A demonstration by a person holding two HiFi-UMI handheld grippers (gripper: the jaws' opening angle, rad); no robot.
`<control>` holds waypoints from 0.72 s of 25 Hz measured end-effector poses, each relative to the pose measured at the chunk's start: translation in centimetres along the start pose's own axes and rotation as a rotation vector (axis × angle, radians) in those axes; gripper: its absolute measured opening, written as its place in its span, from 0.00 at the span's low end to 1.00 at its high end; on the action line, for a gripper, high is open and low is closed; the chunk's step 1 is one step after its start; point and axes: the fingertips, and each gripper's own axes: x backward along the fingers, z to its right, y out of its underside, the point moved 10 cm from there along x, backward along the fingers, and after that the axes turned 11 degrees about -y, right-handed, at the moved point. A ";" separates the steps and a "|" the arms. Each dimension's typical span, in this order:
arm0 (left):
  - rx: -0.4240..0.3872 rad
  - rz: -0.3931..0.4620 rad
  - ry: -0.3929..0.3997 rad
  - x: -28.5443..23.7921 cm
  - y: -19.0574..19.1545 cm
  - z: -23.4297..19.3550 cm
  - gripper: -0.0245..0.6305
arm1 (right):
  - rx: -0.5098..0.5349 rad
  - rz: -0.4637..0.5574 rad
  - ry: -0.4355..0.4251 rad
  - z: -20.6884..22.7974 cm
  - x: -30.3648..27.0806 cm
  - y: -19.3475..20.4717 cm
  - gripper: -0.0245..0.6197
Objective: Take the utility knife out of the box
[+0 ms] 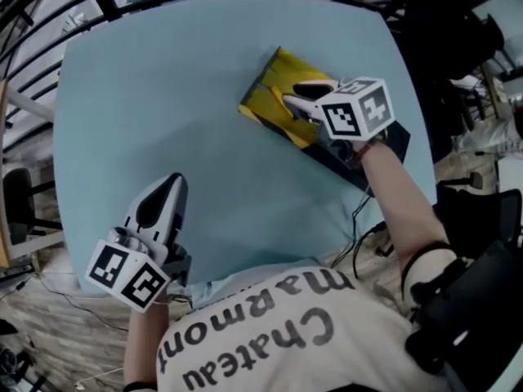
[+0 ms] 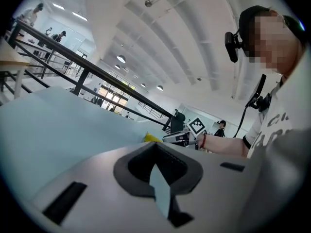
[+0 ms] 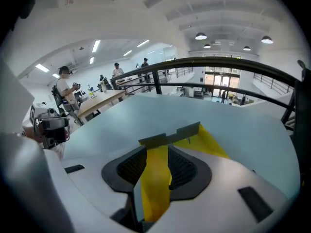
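A yellow and black box (image 1: pixel 274 96) lies open on the light blue table (image 1: pixel 163 96), at its far right. My right gripper (image 1: pixel 288 101) hovers over the box's yellow part, open, and yellow shows between its pads (image 3: pixel 156 152). A grey flap of the box (image 3: pixel 170 136) stands just past the fingertips. I cannot make out the utility knife; the gripper covers the middle of the box. My left gripper (image 1: pixel 173 182) rests near the table's front left edge, far from the box, with jaws together and nothing in them (image 2: pixel 157 154).
A black cable (image 1: pixel 359 219) hangs below the table's front edge by my right arm. Dark railings (image 1: pixel 49 23) run behind the table's left and far sides. Black gear and bags (image 1: pixel 466 47) sit off the right edge.
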 end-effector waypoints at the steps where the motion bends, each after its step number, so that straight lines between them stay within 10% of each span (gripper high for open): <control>1: 0.006 0.006 -0.015 0.1 0.1 0.3 0.04 | -0.002 -0.032 -0.020 0.8 -0.6 -0.3 0.26; 18: 0.043 -0.014 -0.154 -0.2 2.4 0.4 0.04 | -0.027 -0.485 -0.072 7.9 -8.1 0.6 0.26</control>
